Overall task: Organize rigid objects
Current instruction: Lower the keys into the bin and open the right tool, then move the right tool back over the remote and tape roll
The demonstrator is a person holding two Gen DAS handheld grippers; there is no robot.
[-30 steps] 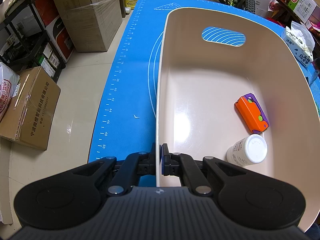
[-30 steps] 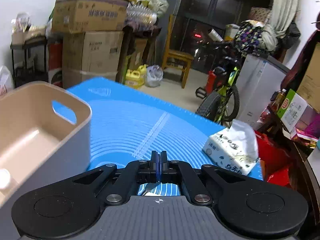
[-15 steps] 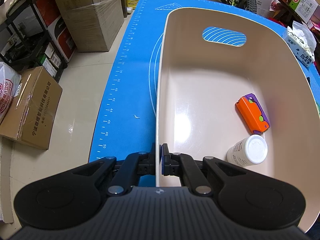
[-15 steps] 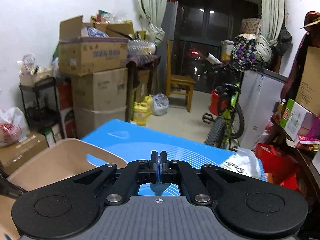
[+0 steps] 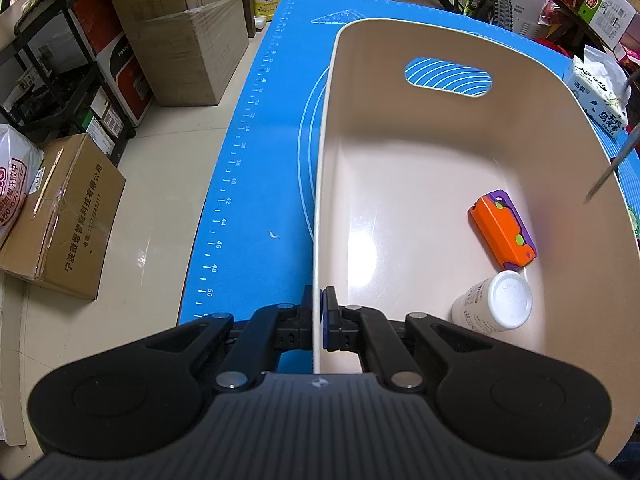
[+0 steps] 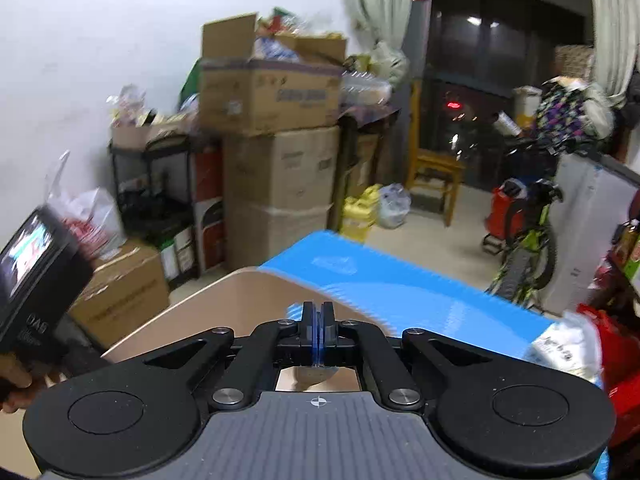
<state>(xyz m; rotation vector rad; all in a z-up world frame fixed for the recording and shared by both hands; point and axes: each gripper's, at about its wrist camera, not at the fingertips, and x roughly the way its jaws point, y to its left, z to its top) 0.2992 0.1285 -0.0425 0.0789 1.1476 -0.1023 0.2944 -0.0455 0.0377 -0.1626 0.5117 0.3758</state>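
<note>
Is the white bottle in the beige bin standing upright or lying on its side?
Lying on its side: the white bottle rests on the floor of the beige bin, its round cap facing the camera, near the orange-and-purple toy.

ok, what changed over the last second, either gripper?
The right gripper rose and tilted up: its view went from the blue mat and tissue pack to the room, its fingers shut throughout. The left gripper stayed clamped on the bin wall; the orange toy and white bottle did not move.
</note>
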